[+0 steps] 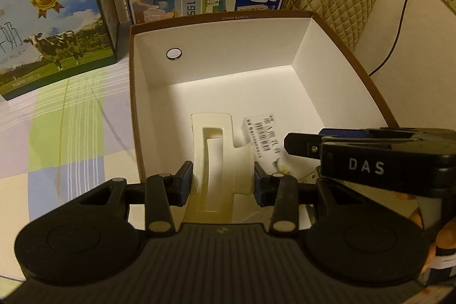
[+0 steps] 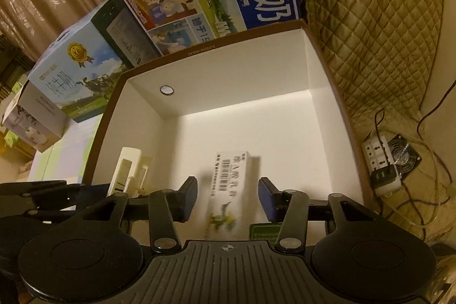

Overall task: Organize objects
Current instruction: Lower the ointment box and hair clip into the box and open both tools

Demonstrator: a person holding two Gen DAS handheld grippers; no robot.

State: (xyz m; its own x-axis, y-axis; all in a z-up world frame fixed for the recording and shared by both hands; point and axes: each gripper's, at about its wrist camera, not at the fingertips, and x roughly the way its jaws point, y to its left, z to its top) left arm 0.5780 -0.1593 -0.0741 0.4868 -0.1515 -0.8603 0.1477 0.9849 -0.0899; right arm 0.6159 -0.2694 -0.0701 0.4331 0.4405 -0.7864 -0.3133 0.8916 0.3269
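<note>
A: Cream plastic is what we have between the pads of our left gripper (image 1: 219, 181): a hair claw clip (image 1: 216, 161), pinched across its body and held over the near edge of the open box (image 1: 342, 47). We grip it by the flat flanks, probably because the curved back would slip.

B: And our right gripper (image 2: 228, 198) stands with its jaws spread, nothing between them touching the pads. The small white carton with the barcode (image 2: 228, 184) shows in the gap, blurred, so we cannot tell whether it is resting on the box floor or falling toward it.

A: From the left wrist view that carton (image 1: 263, 138) sits just beside the clip, toward the near right part of the box, with our right gripper's fingers (image 1: 302, 146) reaching in over it.

B: There is also something green (image 2: 263, 231) under the right jaw, near the front wall; too little shows to name it.

A: We judge the box is the collecting place. The rest of its white floor, toward the far wall, is bare.

B: Outside it, the milk cartons (image 1: 51, 27) stand on the checked tablecloth (image 1: 71, 133) along the far left side, well apart from our work.

A: Next we would expect to lower the clip and let go, beside the carton rather than on it.
</note>
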